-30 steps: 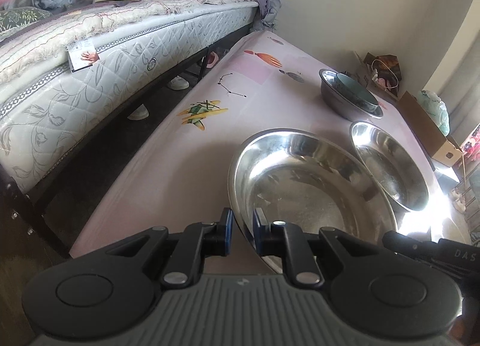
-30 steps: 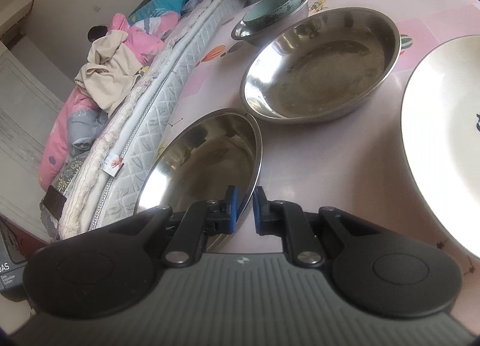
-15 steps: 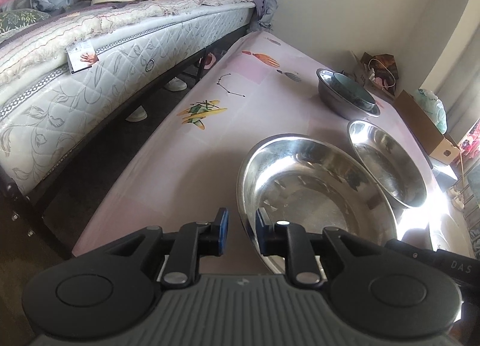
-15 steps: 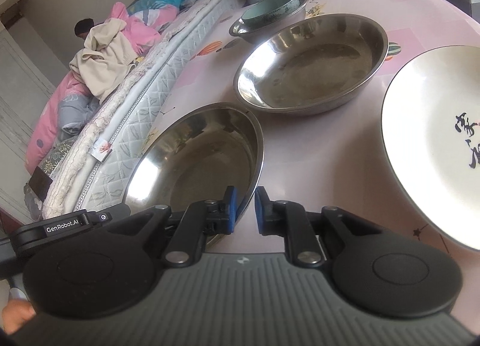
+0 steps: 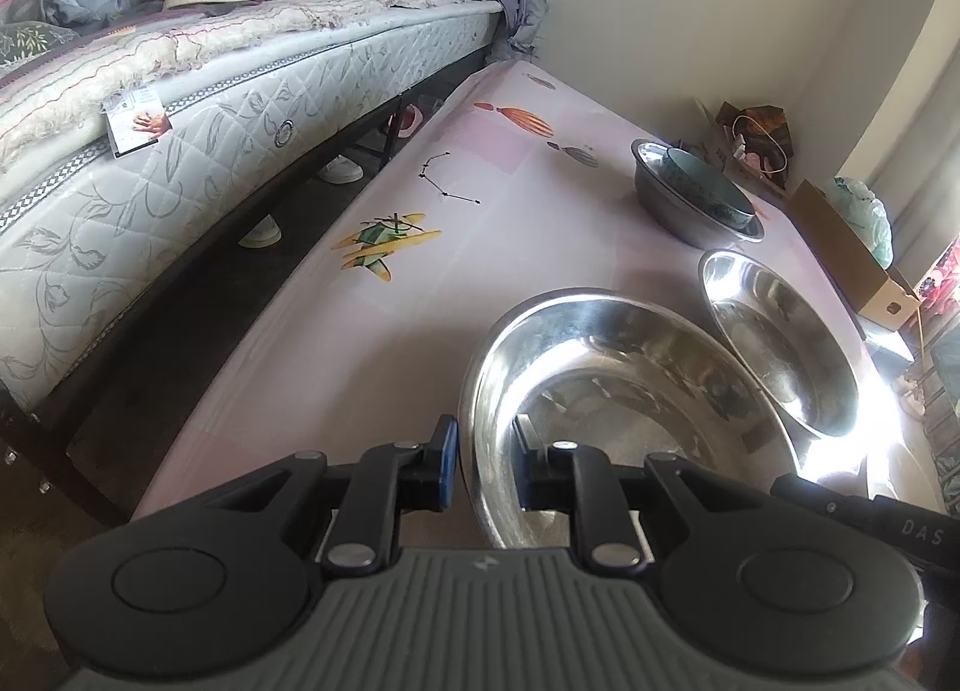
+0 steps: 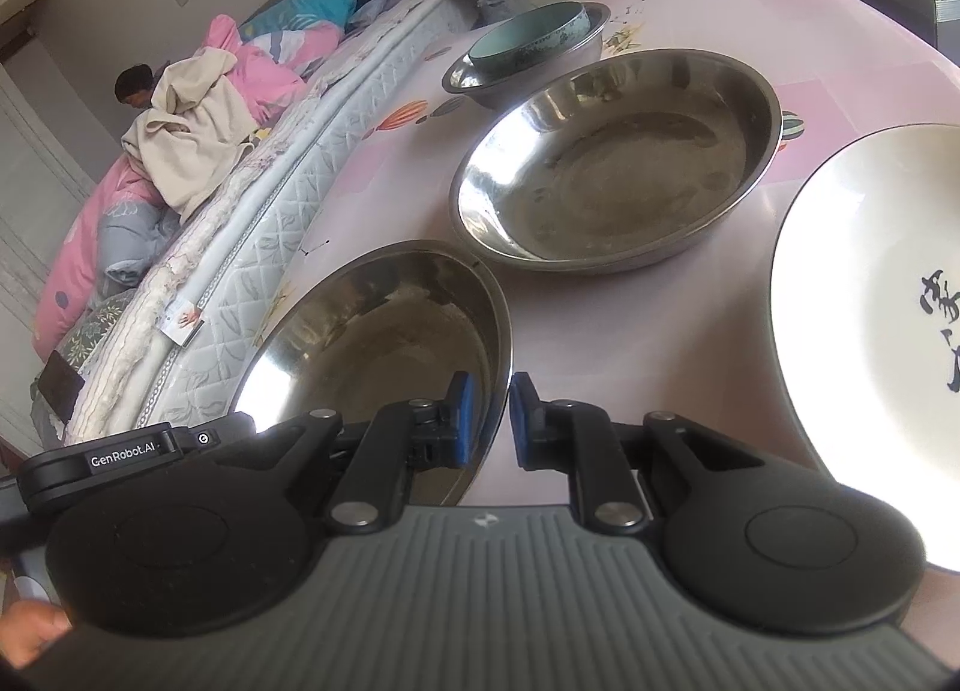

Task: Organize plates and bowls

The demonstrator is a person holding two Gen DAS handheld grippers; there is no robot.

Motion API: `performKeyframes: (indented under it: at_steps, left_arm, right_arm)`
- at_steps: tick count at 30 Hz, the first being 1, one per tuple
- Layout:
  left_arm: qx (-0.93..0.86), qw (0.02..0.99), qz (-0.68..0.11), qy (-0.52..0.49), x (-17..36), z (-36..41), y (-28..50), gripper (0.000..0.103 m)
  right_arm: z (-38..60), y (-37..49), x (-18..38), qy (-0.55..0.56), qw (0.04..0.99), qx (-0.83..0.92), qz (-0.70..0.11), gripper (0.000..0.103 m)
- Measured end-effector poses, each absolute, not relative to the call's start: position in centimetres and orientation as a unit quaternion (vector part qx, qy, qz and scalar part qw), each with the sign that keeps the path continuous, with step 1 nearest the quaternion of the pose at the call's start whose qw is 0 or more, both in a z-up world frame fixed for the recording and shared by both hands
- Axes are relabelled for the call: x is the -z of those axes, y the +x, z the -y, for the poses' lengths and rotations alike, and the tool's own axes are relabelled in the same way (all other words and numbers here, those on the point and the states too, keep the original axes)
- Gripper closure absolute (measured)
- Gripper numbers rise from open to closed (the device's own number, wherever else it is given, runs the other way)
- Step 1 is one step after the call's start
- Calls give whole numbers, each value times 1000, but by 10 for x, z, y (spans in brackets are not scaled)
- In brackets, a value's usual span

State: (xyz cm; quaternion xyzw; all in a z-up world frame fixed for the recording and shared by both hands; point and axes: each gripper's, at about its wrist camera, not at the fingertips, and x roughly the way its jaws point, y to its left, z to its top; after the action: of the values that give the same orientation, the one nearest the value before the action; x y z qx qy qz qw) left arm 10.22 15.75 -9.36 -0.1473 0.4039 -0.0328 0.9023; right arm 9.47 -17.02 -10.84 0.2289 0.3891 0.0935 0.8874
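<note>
a quilted grey-white mattress (image 5: 180, 163) heaped with pink bedding runs along the left, beside a glossy pink printed tablecloth (image 5: 456, 247). the left gripper (image 5: 483, 466) clenches the thin left rim of the near round, mirror-bright steel basin (image 5: 630, 403), one pad outside and one inside, while the right gripper (image 6: 487, 421) pinches its right rim (image 6: 384, 343). beyond it sit a second shallow steel basin (image 6: 618, 175), a smaller deep steel bowl (image 6: 474, 82) cradling a teal ceramic bowl (image 6: 528, 40), and at far right a smooth white round plate with black brushwork (image 6: 882, 307).

A home bedroom: quilted mattress (image 5: 198, 151), heaped bedding (image 6: 198, 109), pink-clothed table (image 5: 480, 223).
</note>
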Motion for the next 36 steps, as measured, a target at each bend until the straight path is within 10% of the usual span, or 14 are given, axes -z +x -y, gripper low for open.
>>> performKeyframes:
  at_steps: [36]
  left_arm:
    - [48, 890, -429, -148, 104, -156, 109, 83]
  right_arm:
    - [174, 101, 113, 244, 882, -88, -395, 80]
